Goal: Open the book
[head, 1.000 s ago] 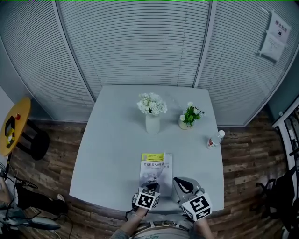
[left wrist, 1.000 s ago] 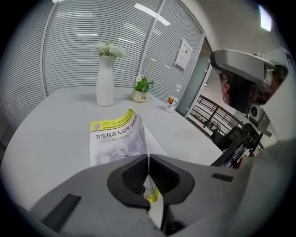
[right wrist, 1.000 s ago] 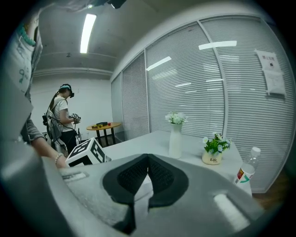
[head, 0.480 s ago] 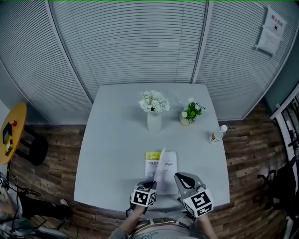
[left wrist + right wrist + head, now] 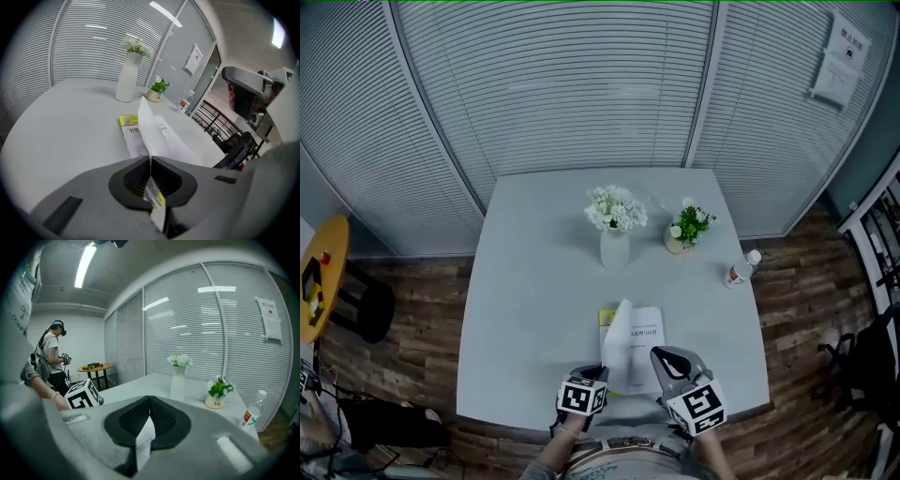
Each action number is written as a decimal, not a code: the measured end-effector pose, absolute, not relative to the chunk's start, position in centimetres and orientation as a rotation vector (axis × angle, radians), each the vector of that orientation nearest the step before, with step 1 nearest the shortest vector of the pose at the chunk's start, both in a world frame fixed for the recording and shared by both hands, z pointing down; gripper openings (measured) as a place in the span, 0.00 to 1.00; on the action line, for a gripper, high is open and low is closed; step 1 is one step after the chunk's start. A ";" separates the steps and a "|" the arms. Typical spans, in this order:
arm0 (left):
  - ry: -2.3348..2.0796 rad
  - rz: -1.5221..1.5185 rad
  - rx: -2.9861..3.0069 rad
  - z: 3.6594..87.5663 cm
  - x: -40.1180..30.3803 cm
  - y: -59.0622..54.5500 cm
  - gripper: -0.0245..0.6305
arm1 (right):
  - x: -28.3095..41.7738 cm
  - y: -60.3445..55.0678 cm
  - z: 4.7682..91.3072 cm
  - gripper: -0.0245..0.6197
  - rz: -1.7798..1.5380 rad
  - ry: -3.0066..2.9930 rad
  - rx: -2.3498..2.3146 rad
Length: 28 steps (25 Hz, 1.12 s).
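The book (image 5: 643,349) lies near the front edge of the grey table (image 5: 534,281). Its front cover (image 5: 617,343) stands lifted and curved, white inside, with the yellow band of its outer face (image 5: 129,123) showing at the far end. My left gripper (image 5: 598,373) is shut on the cover's near corner; the yellow-printed edge passes between its pads (image 5: 150,160). My right gripper (image 5: 662,362) is shut by the book's near right corner. In the right gripper view its jaws (image 5: 150,400) meet above the table, with nothing of the book seen in them.
A white vase of flowers (image 5: 615,246) and a small potted plant (image 5: 686,231) stand mid-table. A bottle (image 5: 741,270) sits near the right edge. A yellow round side table (image 5: 315,277) is at left. A person (image 5: 52,357) stands beyond the table's left side.
The cover has gone from lying flat to standing up off the pages. My left gripper has drawn it leftward and toward the near edge. The right gripper stays by the book's right corner.
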State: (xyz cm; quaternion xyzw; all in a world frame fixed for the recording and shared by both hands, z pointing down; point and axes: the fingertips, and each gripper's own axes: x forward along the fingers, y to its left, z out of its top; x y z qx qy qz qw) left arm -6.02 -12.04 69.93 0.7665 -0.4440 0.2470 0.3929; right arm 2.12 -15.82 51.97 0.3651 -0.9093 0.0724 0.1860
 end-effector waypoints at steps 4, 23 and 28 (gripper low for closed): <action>-1.117 0.625 1.935 70.3 -7.3 -12.0 0.05 | 1.2 -15.7 52.4 0.04 0.187 -2.540 1.035; -1.094 0.662 1.908 72.5 -13.6 -10.5 0.06 | -5.6 -13.2 53.0 0.04 0.103 -2.552 0.999; -1.118 0.664 1.879 73.3 -16.7 -9.6 0.06 | -7.0 -12.6 53.2 0.04 0.077 -2.538 1.009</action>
